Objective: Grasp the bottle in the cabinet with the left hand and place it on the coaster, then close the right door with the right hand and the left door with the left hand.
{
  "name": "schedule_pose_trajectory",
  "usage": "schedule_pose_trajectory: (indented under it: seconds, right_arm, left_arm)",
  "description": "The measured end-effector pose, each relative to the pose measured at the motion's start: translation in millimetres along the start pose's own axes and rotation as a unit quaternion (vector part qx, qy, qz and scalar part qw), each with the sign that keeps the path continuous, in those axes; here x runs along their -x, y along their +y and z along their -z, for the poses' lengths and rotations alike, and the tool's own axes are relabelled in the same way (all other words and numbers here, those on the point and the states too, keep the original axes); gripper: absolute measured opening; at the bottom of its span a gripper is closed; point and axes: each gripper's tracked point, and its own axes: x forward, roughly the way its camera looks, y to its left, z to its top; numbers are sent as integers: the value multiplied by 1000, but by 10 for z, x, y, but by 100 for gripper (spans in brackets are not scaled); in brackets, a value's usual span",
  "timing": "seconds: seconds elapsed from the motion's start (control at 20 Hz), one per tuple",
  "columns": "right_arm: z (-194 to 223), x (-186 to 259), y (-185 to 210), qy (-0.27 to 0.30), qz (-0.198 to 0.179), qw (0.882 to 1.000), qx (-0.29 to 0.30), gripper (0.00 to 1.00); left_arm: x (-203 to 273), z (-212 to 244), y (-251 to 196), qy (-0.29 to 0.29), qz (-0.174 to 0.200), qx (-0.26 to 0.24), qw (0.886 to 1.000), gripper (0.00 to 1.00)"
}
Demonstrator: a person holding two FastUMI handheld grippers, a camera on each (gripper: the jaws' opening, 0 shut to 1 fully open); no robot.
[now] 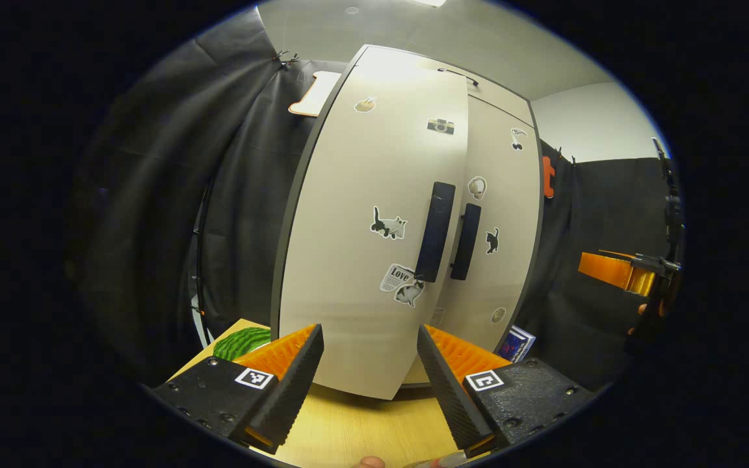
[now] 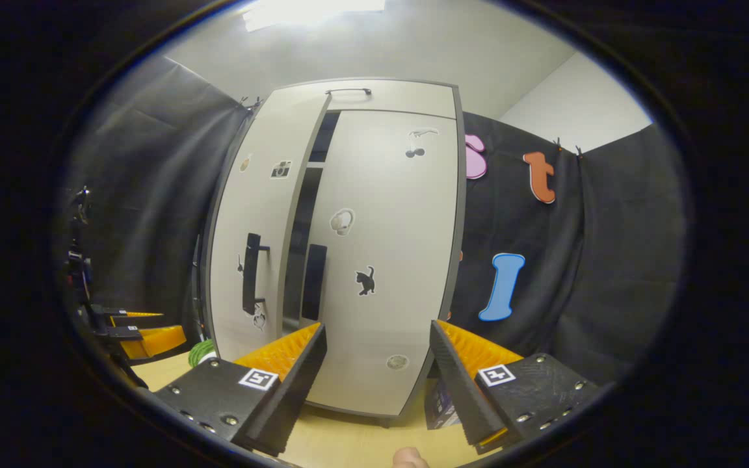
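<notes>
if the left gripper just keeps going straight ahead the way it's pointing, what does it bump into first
Most likely the pale left cabinet door, which stands slightly ajar. It sits directly ahead of the open left gripper, nothing between them. Depth is hard to judge in the left gripper view.

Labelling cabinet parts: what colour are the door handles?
Black, on pale doors. The left door handle shows best in the left gripper view.
</notes>
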Motion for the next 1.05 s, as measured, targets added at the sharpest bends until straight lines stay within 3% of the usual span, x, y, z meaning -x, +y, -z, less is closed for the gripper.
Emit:
schedule_pose_trajectory:
  seconds: [1.05]
  right_arm:
    - [82,-45,-17,8,-4,1000,5,96]
  left_arm:
    - [-48,9,-7,6,-4,-11,1000,92]
